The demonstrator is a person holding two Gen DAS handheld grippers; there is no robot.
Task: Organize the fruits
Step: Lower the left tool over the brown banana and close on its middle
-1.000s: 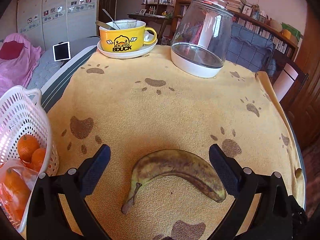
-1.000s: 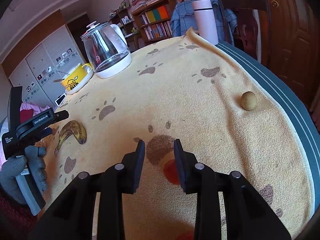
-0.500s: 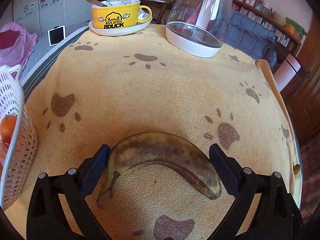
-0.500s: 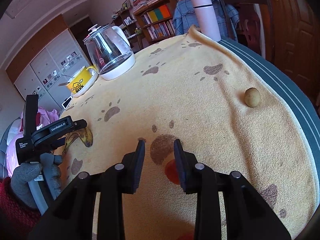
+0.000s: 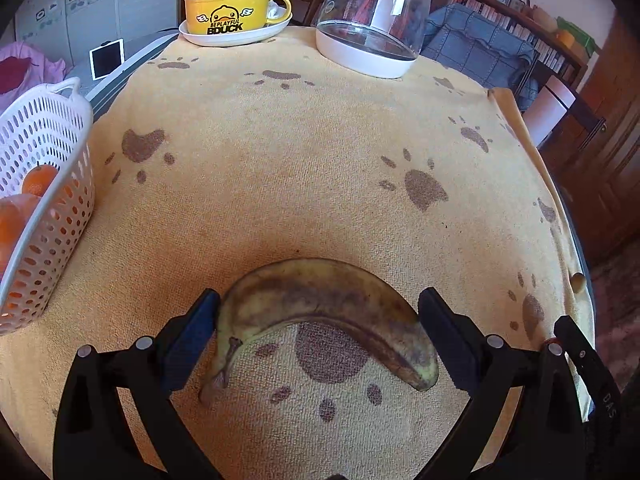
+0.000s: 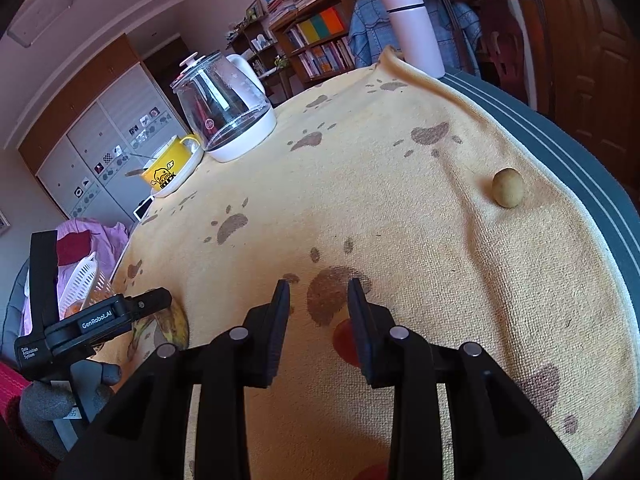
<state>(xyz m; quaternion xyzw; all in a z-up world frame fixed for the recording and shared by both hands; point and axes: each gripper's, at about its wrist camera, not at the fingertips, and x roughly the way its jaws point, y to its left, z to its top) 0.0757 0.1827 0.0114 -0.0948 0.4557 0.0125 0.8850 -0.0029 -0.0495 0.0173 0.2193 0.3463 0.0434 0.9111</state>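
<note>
Paw-print tablecloth (image 5: pixel 320 168) carries a "BEPLAYFUL BDUCK" mug (image 5: pixel 227 10); spread left gripper (image 5: pixel 319 322) straddles the banana (image 5: pixel 320 300), right gripper (image 6: pixel 319 304) slightly parted, empty.

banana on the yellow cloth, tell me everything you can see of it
The banana is overripe: dull yellow skin heavily mottled brown and black, with a dark ridge along its inner curve. It lies flat on the yellow paw-print cloth, arched away from the camera, stem end at lower left, blunt tip at lower right. It sits between the open fingers of the left tool; the left finger looks to be touching it near the stem end. The right wrist view shows only part of it behind that tool.
</note>
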